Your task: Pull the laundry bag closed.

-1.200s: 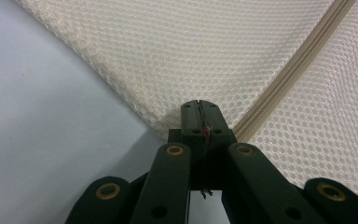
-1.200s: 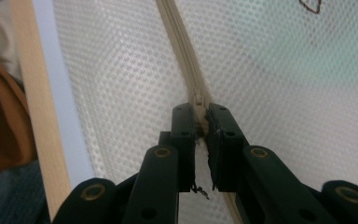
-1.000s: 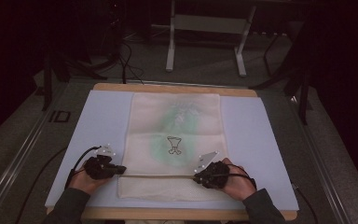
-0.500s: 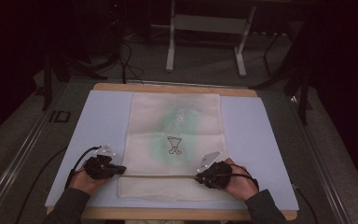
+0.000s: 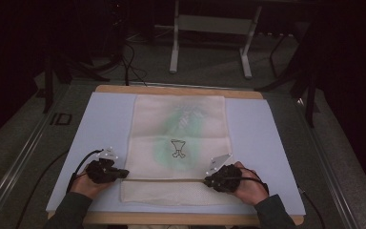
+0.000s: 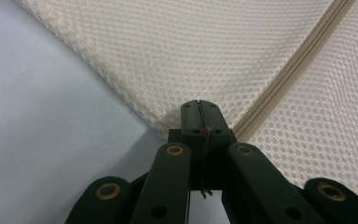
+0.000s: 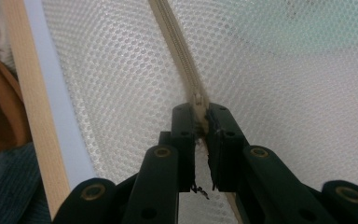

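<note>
The mesh bag (image 5: 178,143) lay flat on the blue mat (image 5: 100,119), its long side running away from the person. Its zipper (image 5: 164,180) ran across the bag near the person, from one hand to the other. The left gripper (image 5: 119,174) was pressed shut on the bag's edge at the zipper's left end. The right gripper (image 5: 209,181) pinched the zipper pull (image 7: 199,100) at the right end, so it was the one to slide it. Since a second before, the right hand had crept a little toward the middle; the left stayed put
</note>
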`<action>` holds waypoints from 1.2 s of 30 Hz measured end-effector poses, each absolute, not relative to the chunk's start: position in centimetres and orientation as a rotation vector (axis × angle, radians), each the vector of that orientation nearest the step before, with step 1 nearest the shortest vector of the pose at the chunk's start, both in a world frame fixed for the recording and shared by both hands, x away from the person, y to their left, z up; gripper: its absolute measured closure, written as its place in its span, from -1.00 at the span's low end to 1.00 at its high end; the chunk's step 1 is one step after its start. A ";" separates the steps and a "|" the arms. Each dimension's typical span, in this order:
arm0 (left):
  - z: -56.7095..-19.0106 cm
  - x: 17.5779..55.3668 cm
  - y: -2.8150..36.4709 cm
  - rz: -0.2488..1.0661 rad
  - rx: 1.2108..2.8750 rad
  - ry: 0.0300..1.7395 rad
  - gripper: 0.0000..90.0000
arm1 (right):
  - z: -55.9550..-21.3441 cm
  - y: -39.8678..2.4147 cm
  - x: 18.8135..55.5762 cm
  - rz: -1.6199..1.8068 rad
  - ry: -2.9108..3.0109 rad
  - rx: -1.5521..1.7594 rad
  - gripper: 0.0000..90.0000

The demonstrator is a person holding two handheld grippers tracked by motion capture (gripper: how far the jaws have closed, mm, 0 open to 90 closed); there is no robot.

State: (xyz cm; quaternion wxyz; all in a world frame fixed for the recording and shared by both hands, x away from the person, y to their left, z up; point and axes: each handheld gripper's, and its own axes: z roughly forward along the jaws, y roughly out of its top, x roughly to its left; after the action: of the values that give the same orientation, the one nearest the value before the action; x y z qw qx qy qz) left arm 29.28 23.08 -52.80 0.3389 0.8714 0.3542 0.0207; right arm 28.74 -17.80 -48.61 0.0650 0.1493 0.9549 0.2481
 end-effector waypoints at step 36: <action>-52.8 29.3 23.1 0.050 2.270 0.922 1.00 | -48.7 -20.8 29.0 0.750 2.881 0.548 0.82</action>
State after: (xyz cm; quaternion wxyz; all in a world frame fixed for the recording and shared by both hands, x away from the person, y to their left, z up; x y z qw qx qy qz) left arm 29.30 23.09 -52.79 0.3384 0.8716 0.3541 0.0192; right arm 29.00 -20.76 -48.66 0.0574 0.1807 0.9502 0.2473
